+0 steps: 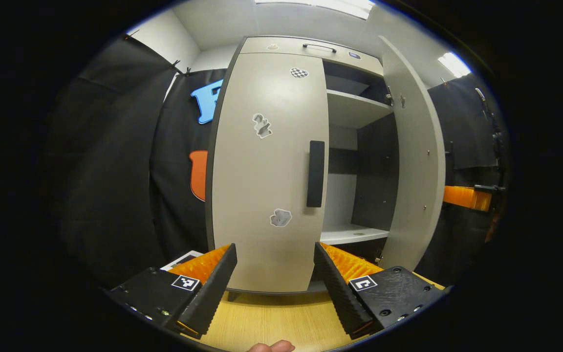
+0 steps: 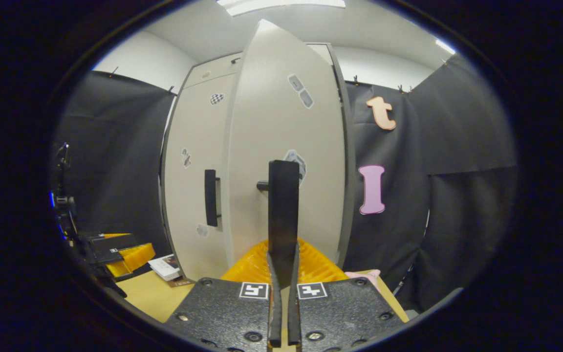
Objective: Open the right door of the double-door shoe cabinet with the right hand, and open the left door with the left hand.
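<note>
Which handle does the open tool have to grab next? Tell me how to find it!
Find the tall grey shoe cabinet. Its left door, with stickers on it, is closed. The handle is the upright black bar at that door's right edge, unlike the right door's handle, which a tool already grips.

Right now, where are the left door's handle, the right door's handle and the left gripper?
left door handle (image 1: pixel 315 173), left gripper view, middle of the black bar.
right door handle (image 2: pixel 283 215), right gripper view, front face of the black bar.
left gripper (image 1: pixel 275 283), left gripper view, midway between its fingertips.
</note>
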`<state>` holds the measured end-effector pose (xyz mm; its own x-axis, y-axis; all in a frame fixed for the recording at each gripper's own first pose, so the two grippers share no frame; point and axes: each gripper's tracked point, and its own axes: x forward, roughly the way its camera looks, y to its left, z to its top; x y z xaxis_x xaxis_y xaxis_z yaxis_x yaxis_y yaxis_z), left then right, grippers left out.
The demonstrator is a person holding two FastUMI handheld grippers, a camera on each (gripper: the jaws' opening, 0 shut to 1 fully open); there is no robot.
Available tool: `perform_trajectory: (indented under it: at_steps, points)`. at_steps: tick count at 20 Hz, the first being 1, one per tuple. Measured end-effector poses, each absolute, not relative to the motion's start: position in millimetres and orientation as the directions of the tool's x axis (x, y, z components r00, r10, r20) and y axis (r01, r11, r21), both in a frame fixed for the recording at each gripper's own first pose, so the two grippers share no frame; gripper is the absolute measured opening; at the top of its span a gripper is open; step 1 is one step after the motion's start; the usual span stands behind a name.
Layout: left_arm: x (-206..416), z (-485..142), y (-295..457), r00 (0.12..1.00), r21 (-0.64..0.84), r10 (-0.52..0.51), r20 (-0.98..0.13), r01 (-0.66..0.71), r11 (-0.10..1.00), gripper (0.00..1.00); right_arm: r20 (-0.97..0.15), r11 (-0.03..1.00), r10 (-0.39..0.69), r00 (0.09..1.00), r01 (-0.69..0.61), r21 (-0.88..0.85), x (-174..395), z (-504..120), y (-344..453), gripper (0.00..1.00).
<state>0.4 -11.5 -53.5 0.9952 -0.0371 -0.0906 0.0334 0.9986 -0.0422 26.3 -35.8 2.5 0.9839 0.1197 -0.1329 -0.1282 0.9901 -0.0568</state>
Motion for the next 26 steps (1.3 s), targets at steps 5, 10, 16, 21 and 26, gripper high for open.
perform_trajectory:
  at_steps: [5, 10, 16, 21, 26]
  points:
    - [11, -55, -15, 0.995, -0.054, -0.046, -0.085, 0.041, 0.998, 0.95, -0.130, 0.994, 0.036, 0.991, -0.049, -0.096, 29, 3, -50, 0.08]
    - [11, -54, -14, 0.996, -0.054, -0.045, -0.080, 0.041, 0.998, 0.95, -0.109, 0.988, -0.065, 0.992, 0.048, -0.145, 31, 4, -65, 0.06]
    - [9, -51, -10, 0.997, -0.066, -0.036, -0.073, 0.031, 0.997, 0.95, -0.093, 0.994, -0.091, 0.992, 0.084, -0.076, 33, 4, -67, 0.04]
    - [-3, -47, -6, 0.997, -0.058, -0.023, -0.069, 0.019, 0.998, 0.95, -0.105, 0.995, -0.080, 0.991, 0.072, -0.073, 31, 2, -68, 0.04]
    - [-14, -54, 3, 0.997, -0.066, -0.005, -0.080, 0.000, 0.998, 0.95, -0.131, 0.983, -0.159, 0.979, 0.144, -0.113, 0, -2, -74, 0.04]
